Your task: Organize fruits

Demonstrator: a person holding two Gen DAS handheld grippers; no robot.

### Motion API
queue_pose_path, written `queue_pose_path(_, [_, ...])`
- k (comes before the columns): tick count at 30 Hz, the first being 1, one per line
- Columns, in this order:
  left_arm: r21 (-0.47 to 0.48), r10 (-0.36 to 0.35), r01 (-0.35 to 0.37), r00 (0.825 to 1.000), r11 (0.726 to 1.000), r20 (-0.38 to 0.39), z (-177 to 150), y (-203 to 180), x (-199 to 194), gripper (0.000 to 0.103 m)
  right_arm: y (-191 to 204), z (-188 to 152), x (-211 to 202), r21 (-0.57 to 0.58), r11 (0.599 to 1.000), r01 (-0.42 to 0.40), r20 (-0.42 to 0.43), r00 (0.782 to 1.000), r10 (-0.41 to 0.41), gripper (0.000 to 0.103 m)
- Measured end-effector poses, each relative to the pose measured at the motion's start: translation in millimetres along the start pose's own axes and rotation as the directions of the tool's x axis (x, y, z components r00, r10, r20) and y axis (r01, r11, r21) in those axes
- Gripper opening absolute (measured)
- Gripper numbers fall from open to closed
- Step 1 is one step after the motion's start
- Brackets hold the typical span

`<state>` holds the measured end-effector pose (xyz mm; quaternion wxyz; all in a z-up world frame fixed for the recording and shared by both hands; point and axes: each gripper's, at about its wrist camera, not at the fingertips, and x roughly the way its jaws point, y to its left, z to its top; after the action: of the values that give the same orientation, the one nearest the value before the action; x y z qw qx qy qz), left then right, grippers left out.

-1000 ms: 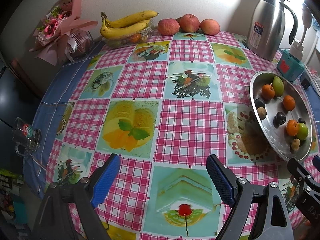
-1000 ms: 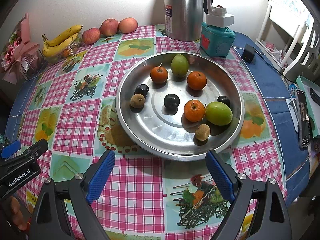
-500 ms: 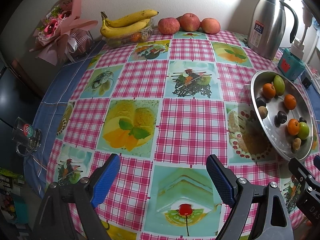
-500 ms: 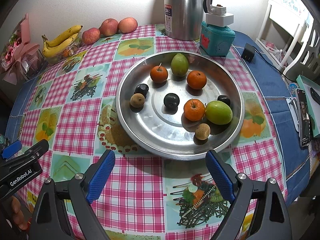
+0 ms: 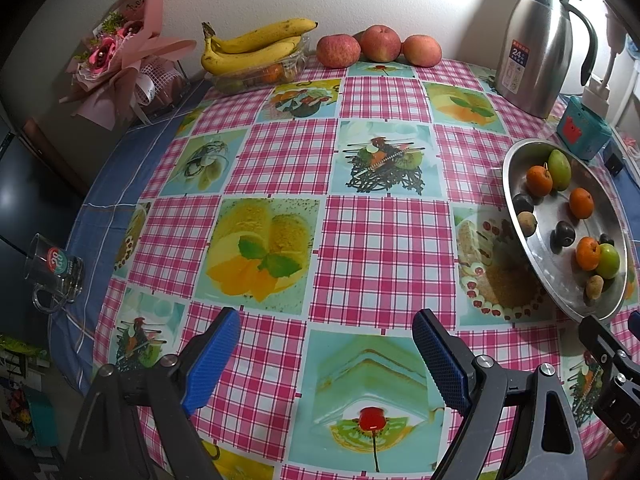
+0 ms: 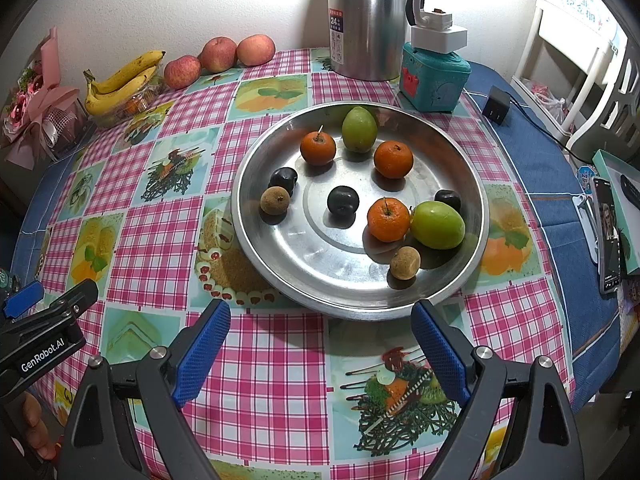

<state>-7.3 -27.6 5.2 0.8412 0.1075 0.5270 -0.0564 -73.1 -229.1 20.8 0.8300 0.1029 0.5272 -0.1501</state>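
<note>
- Closest in, the right gripper (image 6: 320,344) hangs tilted down over the checked tablecloth (image 6: 260,380), jaws spread wide with nothing between them. Its blue pads sit just short of the near rim of the metal tray (image 6: 476,248).
- The left gripper (image 5: 326,354) is the same story: jaws wide apart, empty, angled down at a bare stretch of cloth. Its tip also pokes into the right wrist view at the lower left.
- Plenty of open cloth in front of the left gripper, pretty much the whole middle of the table. The tray sits off to its right.
- Table edge on the left drops away past a blue under-cloth, and a glass mug (image 5: 54,270) sits right out near that edge.
- In the tray: three oranges (image 6: 388,219), two green fruits (image 6: 437,224), three dark plums (image 6: 342,199) and two small brown fruits (image 6: 405,263). The near orange and near green fruit are touching; most of the rest are spread apart.
- On the right side a phone (image 6: 608,232) lies near the table edge.
- Behind the tray a teal box (image 6: 434,80) and a steel thermos (image 6: 368,20) crowd the back right.
- Far back by the wall: bananas (image 5: 256,46) on a clear container, three apples (image 5: 378,44) in a row and a pink bouquet (image 5: 120,56) at the far left.
</note>
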Motion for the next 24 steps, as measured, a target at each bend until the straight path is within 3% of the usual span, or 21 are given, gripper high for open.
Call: queue_pose_path(24, [-0.008,0.007,-0.007,1.000,1.000,0.008,0.0,2.2,-2.6,0.090,-0.5,0.0,0.5,0.000,1.000,-0.001,-0.001,1.000,0.001,0.092])
